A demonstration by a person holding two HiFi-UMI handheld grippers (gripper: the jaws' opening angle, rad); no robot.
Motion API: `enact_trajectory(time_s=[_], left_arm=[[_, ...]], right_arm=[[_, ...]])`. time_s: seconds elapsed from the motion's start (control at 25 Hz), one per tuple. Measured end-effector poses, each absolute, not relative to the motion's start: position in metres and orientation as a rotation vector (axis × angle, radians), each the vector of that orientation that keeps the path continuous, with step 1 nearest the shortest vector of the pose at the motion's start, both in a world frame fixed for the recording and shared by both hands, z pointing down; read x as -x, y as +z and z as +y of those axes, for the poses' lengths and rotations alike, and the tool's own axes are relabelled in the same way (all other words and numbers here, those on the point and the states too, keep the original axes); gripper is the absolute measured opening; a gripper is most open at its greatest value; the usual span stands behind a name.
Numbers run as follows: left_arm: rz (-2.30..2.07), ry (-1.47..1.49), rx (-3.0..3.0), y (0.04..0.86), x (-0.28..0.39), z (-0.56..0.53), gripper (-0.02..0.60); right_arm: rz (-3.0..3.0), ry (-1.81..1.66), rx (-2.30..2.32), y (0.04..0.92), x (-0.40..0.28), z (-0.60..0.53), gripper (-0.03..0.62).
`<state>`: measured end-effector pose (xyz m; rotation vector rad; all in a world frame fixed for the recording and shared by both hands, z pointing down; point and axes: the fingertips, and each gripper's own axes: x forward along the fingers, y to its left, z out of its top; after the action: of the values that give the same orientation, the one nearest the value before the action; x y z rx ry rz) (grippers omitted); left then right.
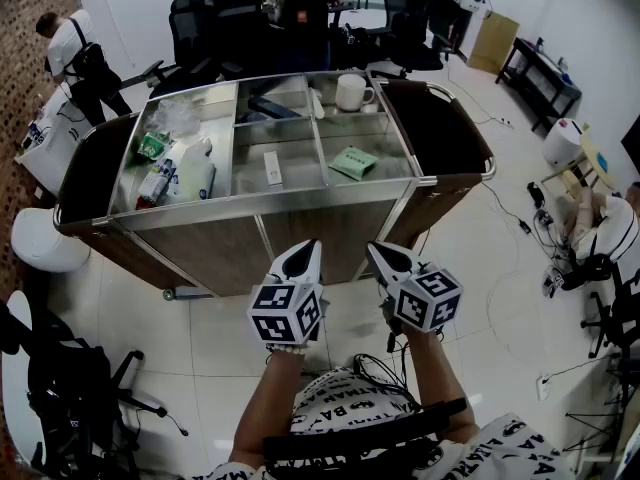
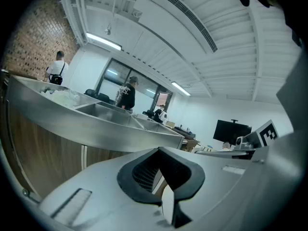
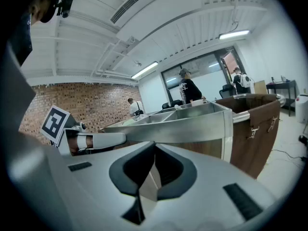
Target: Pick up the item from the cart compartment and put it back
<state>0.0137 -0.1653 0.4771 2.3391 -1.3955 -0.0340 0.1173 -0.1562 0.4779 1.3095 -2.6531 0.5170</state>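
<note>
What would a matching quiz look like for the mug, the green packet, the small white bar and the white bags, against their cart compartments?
Things:
1 mug
2 green packet
3 white bar
4 white bags

Places:
A large left compartment
B middle, side near the person
C right, far side
D right, near side

Pairs: 1-C, 2-D, 3-B, 4-A

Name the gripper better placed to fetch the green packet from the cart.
Right. The right gripper is held nearly in line with the green packet in the cart's front right compartment; the left gripper is further left. Both are shut and empty.
</note>
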Motion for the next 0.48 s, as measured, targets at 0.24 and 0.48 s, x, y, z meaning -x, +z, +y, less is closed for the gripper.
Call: enact_trajectory(time_s=[0.24, 0.48], left_arm=[[-1.351, -0.029, -2.369, 0.476, -0.005, -0.174, 0.0], [-1.296, -0.002, -2.461, 0.458, 0.0, -0.188, 0.0]], right_arm=[[-2.648, 0.499, -1.301, 0.475, -0.106, -0.168, 0.018], [-2.611, 0.394, -1.269, 0.455, -0.107, -0.184, 0.038]])
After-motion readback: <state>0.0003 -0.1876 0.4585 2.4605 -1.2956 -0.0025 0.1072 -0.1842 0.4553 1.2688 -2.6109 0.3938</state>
